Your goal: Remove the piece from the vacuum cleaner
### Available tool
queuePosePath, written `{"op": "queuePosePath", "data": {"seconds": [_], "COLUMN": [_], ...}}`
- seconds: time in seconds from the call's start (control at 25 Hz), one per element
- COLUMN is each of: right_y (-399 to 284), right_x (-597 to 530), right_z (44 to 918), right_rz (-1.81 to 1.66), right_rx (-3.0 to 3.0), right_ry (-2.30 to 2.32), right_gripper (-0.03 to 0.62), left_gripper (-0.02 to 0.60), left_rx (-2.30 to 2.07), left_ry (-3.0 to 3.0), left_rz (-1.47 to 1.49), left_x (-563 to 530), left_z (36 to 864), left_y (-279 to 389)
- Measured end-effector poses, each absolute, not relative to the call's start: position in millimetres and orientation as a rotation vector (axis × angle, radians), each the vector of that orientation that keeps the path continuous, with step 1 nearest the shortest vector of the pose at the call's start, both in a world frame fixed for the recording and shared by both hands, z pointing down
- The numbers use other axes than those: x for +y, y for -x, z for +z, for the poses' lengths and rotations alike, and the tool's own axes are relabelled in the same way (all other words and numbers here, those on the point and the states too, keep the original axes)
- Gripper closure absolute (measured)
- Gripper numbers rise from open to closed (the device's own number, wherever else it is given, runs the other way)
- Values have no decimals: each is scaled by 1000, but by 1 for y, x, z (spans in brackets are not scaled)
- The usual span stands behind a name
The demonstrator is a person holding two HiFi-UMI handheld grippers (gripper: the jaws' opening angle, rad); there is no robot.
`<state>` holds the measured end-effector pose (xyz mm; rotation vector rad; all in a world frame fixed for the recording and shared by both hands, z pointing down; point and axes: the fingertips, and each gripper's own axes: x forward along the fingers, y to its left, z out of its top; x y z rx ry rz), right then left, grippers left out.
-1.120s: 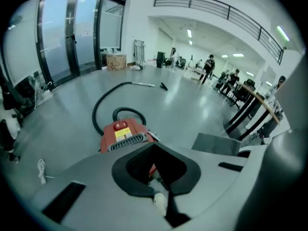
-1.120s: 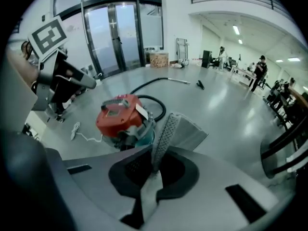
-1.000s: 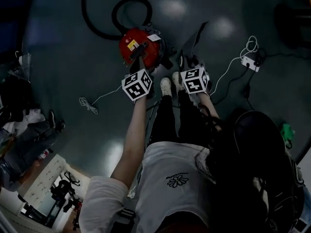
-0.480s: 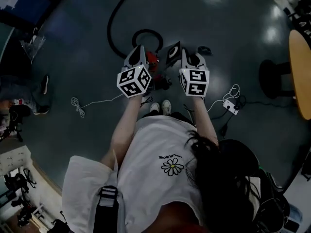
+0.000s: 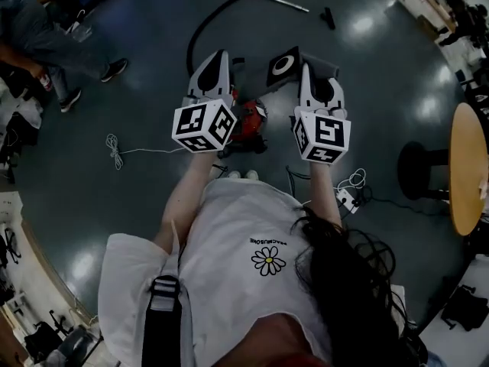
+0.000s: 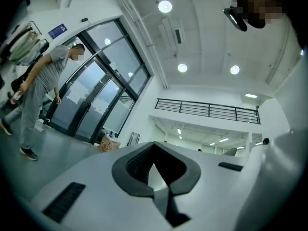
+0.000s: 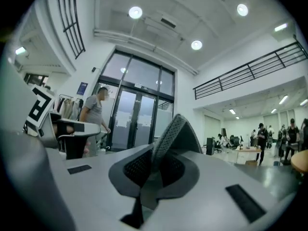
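The red vacuum cleaner [image 5: 249, 123] stands on the dark floor below my hands, its black hose [image 5: 200, 27] curving off to a metal wand [image 5: 284, 3]. Both grippers are raised well above it. My right gripper [image 5: 309, 69] is shut on a flat dark grey piece with a round hole [image 5: 283, 65]. In the right gripper view that piece [image 7: 177, 131] sticks up from between the closed jaws of the right gripper [image 7: 154, 173]. My left gripper [image 5: 219, 56] is level with the right one, and in its own view the left gripper [image 6: 157, 171] has its pads meeting on nothing.
A white power strip with cable [image 5: 348, 198] lies by my right foot, and a white cord [image 5: 114, 148] lies to the left. A round wooden table [image 5: 467, 170] and black stool [image 5: 420, 167] stand at right. A person sits at far left [image 5: 34, 33]; another walks by glass doors [image 6: 41, 90].
Both grippers have risen from the vacuum cleaner to chest height, the right one carrying the grey piece. The view has pulled up and back, so the vacuum looks smaller.
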<state>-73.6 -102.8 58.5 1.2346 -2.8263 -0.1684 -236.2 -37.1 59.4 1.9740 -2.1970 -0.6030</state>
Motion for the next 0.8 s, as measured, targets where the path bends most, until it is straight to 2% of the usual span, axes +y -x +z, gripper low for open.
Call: {"op": "queuePosePath", "data": {"seconds": [0.12, 0.32, 0.8], "right_y": [76, 69, 71], "right_x": [-98, -98, -114], "right_z": [50, 42, 14], "right_rz": [-223, -244, -226], "right_rx": [-2805, -2807, -2861], "right_ry": [-1212, -1287, -1441], "right_gripper": [568, 568, 569], "left_gripper": [578, 578, 578], "left_rx": [-2190, -2254, -2263], "left_ry": [-1991, -2070, -2139], "left_rz": [-639, -509, -404], "left_x": [-39, -37, -54], "left_z": [47, 39, 33], "left_y": [239, 236, 243]}}
